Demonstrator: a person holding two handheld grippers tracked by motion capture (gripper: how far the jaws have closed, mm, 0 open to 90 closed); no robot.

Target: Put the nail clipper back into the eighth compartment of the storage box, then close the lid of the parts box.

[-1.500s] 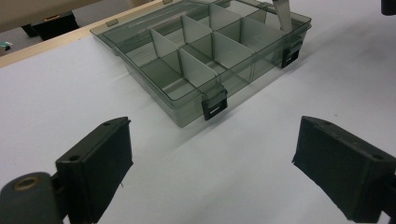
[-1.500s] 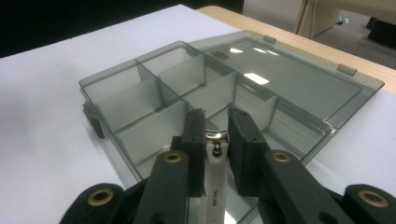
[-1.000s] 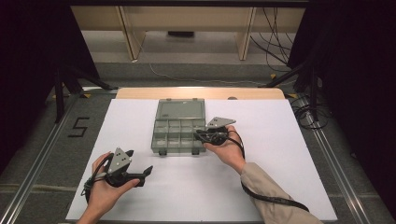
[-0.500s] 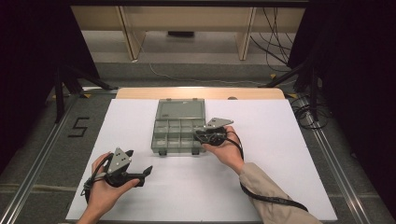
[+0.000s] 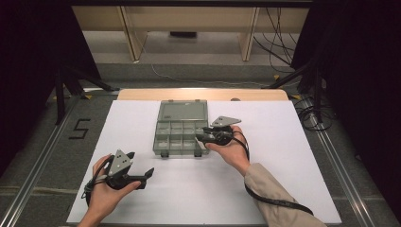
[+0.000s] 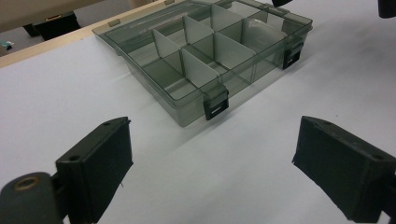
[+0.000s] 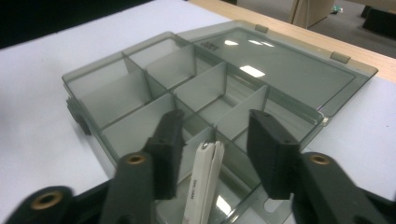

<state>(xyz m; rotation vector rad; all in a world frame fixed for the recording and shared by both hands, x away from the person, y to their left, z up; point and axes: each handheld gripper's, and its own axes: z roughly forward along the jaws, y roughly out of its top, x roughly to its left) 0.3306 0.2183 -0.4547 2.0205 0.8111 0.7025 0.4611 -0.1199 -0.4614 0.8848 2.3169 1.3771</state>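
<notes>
A smoky clear compartment box lies on the white table with its lid folded flat behind it. My right gripper hovers over the box's right front corner. Its jaws have just been opening and now stand apart. In the right gripper view a slim white piece with a small rivet stands between the jaws inside a compartment, and neither pad touches it. My left gripper rests at the front left, open and empty, facing the box across bare table.
The white sheet covers the table, with a wooden strip along its far edge. The box's dividers form several small cells. Black latches hang on its front wall. Cables trail from both grippers.
The right gripper's jaws have spread apart over the box's right front corner. Both hands have stayed where they were, and the left gripper is unchanged.
</notes>
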